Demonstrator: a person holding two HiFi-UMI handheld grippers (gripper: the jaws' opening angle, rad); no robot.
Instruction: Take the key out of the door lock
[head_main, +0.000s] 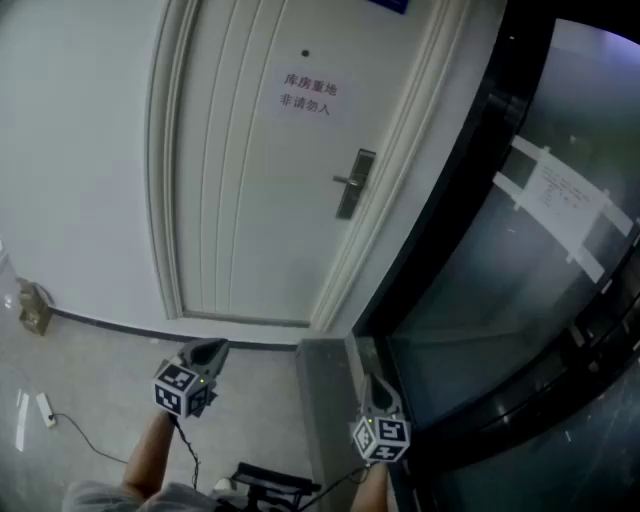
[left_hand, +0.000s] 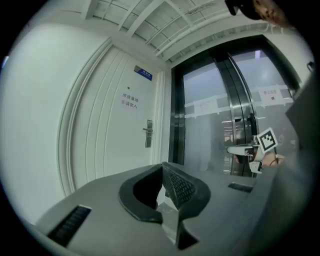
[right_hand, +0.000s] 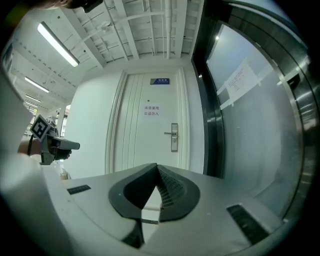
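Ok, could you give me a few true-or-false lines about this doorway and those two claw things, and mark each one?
1. The white door is closed. True.
2. The left claw is gripping the door handle. False: it is held low and well short of the door, with its jaws together on nothing.
3. A paper sign is stuck on the door above the handle. True.
4. The right claw is wide open. False: its jaws are together, with nothing between them.
5. The glass wall stands to the left of the door. False: it is on the door's right.
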